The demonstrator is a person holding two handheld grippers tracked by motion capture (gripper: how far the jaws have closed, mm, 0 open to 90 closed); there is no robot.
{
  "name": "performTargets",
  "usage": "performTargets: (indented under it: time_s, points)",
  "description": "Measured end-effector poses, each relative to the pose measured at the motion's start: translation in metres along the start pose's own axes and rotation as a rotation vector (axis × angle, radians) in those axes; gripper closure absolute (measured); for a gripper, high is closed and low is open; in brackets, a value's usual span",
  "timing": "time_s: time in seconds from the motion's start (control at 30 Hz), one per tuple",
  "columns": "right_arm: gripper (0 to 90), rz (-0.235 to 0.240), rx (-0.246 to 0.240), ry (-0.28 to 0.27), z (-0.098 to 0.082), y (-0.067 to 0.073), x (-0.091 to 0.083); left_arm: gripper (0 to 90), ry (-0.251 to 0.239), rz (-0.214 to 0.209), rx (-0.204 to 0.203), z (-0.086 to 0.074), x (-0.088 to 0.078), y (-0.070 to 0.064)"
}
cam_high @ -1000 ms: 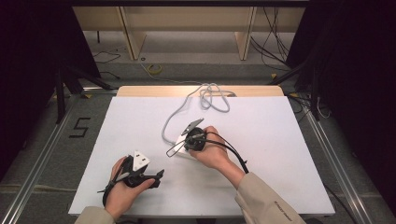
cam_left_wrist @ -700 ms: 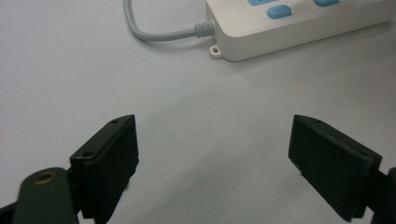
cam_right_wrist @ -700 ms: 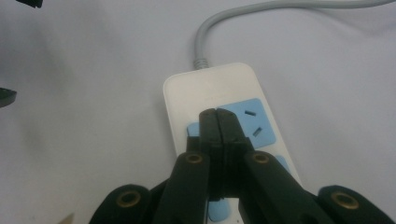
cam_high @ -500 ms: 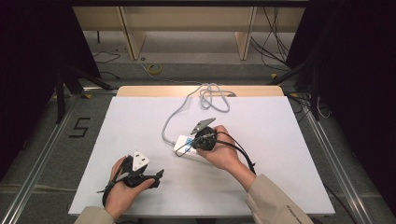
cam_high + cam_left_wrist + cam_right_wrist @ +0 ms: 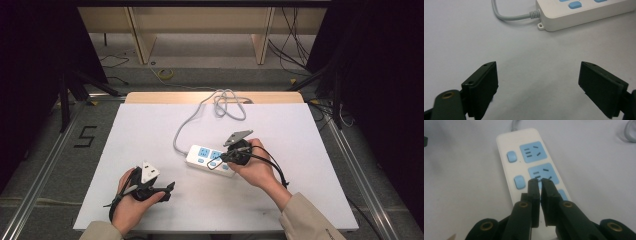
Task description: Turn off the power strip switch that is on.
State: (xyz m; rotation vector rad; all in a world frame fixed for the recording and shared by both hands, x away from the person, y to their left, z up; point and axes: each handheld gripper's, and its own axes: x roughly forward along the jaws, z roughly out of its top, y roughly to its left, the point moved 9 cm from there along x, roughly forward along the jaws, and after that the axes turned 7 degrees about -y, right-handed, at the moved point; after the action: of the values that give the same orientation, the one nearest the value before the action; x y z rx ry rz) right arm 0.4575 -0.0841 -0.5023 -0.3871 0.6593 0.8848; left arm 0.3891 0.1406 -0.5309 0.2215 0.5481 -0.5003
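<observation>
On the white table (image 5: pixel 150 130) a white power strip (image 5: pixel 212 159) with blue sockets lies mid-table, no brand legible. Right gripper (image 5: pixel 541 180) hovers above it, jaws just opening to a slit, nothing between. Left gripper (image 5: pixel 537 75) wide open, empty. Floor marking "5" (image 5: pixel 86 136).

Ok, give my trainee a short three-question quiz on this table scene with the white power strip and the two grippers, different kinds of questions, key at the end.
1. True or false: the left gripper has its black jaws wide apart over bare white table, with nothing between them.
2. Multiple choice: the right gripper has its tips over which thing? A) the coiled grey cable B) the white plastic power strip with blue sockets C) the table's edge.
3. Short answer: what colour are the small switch buttons beside each socket?

Key: 1 true; 2 B; 3 light blue.
</observation>
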Motion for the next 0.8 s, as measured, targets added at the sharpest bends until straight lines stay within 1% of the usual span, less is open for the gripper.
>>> performTargets:
  time_s: [0.07,0.1,0.23,0.37,0.47,0.6,0.8]
  points:
    - [84.4,-0.010,0.007,-0.012,-0.005,-0.004,-0.007,15.9,0.003,-0.001,0.003,0.000,0.000,0.000]
    - [83.6,-0.017,0.013,-0.015,-0.008,-0.007,-0.011,15.9,0.000,-0.001,-0.003,0.000,0.000,0.000]
    - [81.1,-0.038,0.019,-0.012,-0.022,-0.013,-0.021,15.9,0.002,0.000,-0.002,-0.001,0.000,0.000]
    - [77.6,-0.051,0.044,-0.033,-0.036,-0.019,-0.033,15.9,0.005,0.001,-0.004,-0.001,0.000,0.000]
    - [74.6,-0.070,0.060,-0.039,-0.047,-0.023,-0.041,15.8,0.020,-0.007,-0.001,-0.003,0.001,-0.001]
    - [69.2,-0.086,0.089,-0.050,-0.060,-0.027,-0.049,15.7,0.018,-0.008,-0.003,-0.003,0.001,-0.001]
    - [65.4,-0.105,0.131,-0.064,-0.080,-0.033,-0.063,15.6,0.034,-0.012,-0.001,-0.006,0.002,-0.001]
